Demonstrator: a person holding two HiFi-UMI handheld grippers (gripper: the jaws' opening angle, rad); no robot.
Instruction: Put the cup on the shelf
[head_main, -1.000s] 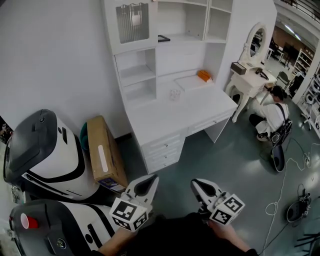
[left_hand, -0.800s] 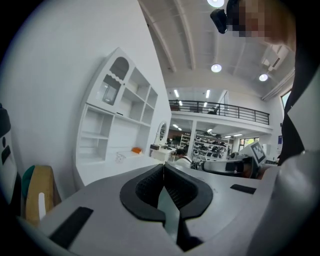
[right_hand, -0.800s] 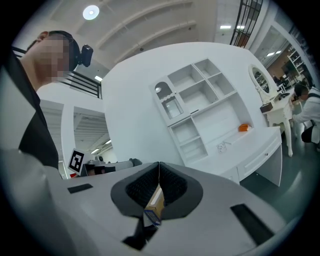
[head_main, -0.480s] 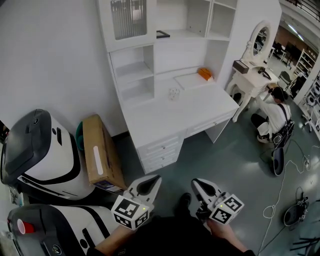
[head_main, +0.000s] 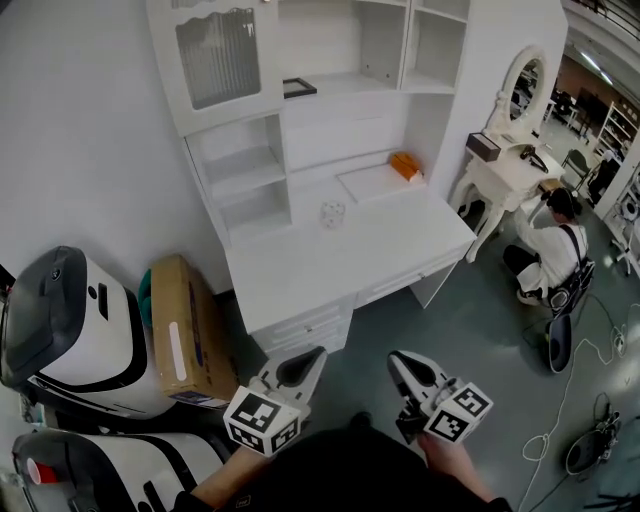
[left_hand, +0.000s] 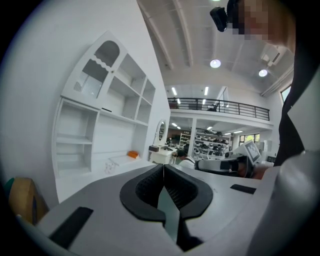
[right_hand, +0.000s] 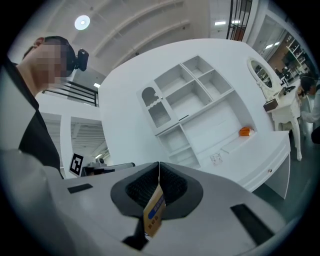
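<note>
Clear cup (head_main: 332, 214) well beyond left claw (head_main: 300, 365)

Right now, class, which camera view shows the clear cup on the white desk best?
The head view: the cup stands unobstructed on the desk, seen from above. Both gripper views show it only as a tiny, faint shape far off on the desk.

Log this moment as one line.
left hand-held gripper shut | right hand-held gripper shut | cup on desk, not yet grasped
</note>
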